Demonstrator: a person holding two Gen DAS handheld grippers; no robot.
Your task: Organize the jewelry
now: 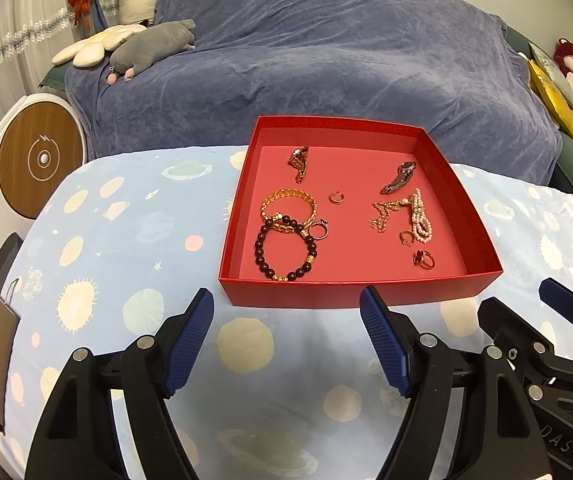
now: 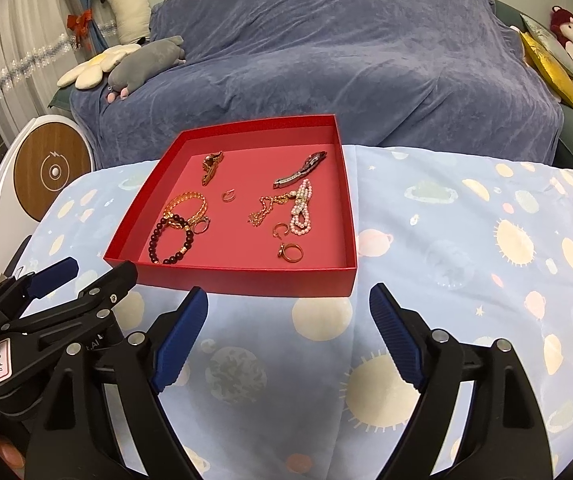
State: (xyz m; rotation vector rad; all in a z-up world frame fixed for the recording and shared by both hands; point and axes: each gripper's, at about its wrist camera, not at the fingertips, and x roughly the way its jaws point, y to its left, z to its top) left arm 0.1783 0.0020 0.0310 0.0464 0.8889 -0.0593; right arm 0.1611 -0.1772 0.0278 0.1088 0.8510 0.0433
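- A red box point(image 1: 366, 294) is seen on a blue patterned cloth point(image 1: 134, 240), its near wall just beyond both grippers; the surface under the cloth is hidden.
- The left gripper point(image 1: 286, 340) is held above the cloth with its blue fingers point(image 1: 190, 344) wide apart and nothing between them; its base is cut off by the lower edge of the view.
- The right gripper point(image 2: 288, 340) is likewise held with fingers point(image 2: 180, 344) spread apart and empty; in the left wrist view only part of it is seen at the right edge.
- In the near left corner of the box a dark bead bracelet point(image 1: 285, 251) is laid, partly overlapping a gold bangle point(image 1: 289, 208) behind it; where the two cross, the details are hard to make out.
- A small ring point(image 1: 320, 231) is seen just beside the bangle, and whether they touch cannot be told.
- Toward the far left corner a gold watch point(image 1: 299, 162) is bunched up, its face not readable.
- Near the far right wall a dark watch point(image 1: 400, 176) is laid diagonally.
- Near the middle a tiny open ring point(image 1: 336, 197) is set apart from the rest.
- Toward the right wall a gold chain point(image 1: 384, 212) and a pearl bracelet point(image 1: 420, 220) are tangled together.
- Two more rings point(image 1: 424, 259) are seen near the pearls; their stones are too small to tell.
- A blue covered sofa point(image 1: 326, 60) is seen behind.
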